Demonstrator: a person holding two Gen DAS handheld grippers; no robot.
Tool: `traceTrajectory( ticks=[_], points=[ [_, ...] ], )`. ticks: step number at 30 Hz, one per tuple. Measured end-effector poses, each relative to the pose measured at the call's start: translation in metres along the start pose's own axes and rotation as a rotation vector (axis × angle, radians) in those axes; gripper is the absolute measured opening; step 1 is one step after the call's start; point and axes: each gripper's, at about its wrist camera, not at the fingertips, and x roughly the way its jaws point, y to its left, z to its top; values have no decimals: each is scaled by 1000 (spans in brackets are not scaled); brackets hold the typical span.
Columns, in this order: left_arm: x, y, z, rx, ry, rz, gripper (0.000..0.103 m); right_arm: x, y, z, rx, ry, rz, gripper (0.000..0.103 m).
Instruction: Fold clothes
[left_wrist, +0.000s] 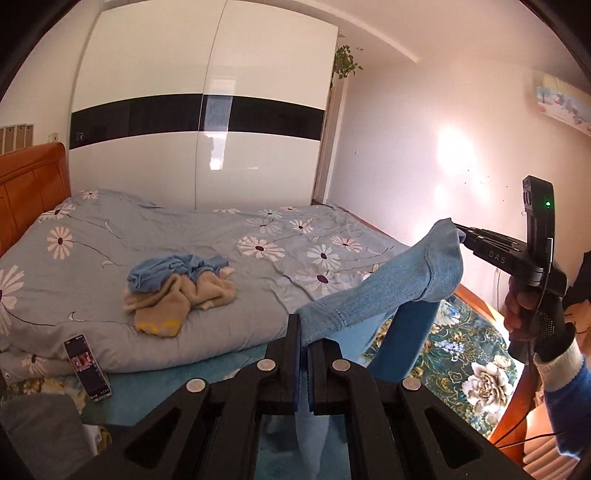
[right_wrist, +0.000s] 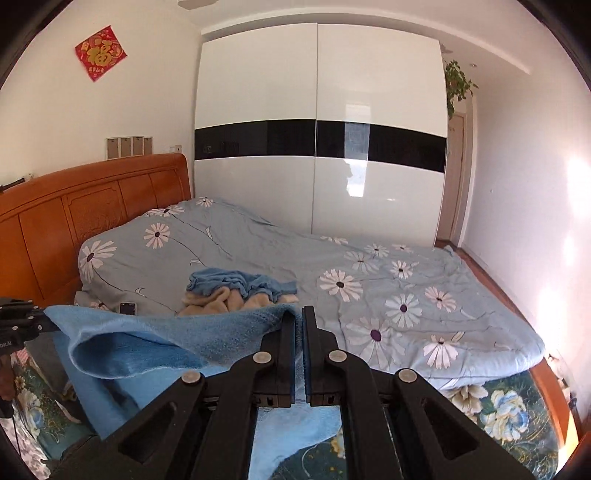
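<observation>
A light blue fleece garment (left_wrist: 388, 288) hangs stretched in the air between my two grippers, in front of the bed. My left gripper (left_wrist: 303, 339) is shut on one end of it at the bottom of the left wrist view. My right gripper (left_wrist: 461, 236) pinches the other end, up at the right, held by a gloved hand (left_wrist: 532, 317). In the right wrist view the right gripper (right_wrist: 300, 314) is shut on the garment's (right_wrist: 166, 332) top edge. The cloth sags to the left toward the left gripper (right_wrist: 46, 321).
A crumpled pile of blue and beige clothes (left_wrist: 177, 288) (right_wrist: 236, 290) lies on the daisy-print quilt (left_wrist: 147, 229) (right_wrist: 369, 295). A phone (left_wrist: 86, 365) (right_wrist: 128, 308) rests at the quilt's near edge. An orange headboard (right_wrist: 92, 214) stands left, a white wardrobe (right_wrist: 317, 129) behind, and a floral cover (left_wrist: 461, 350) below right.
</observation>
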Motion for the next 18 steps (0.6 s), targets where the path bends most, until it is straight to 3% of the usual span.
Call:
traceTrajectory(
  ticks=[4,9,13,18],
  points=[
    [61,38,-22,-99,137,51,3,61,0,-8,0,121,21,3],
    [159,93,-82,-259,351,88,3,168,0,-74,35,378,33,3],
    [215,126,-110,-332,433,120,3,231,-4,-118,73,517,43,3],
    [282,157,-105,-346,478,134,3,299,-16,-130,96,591,25,3]
  ],
)
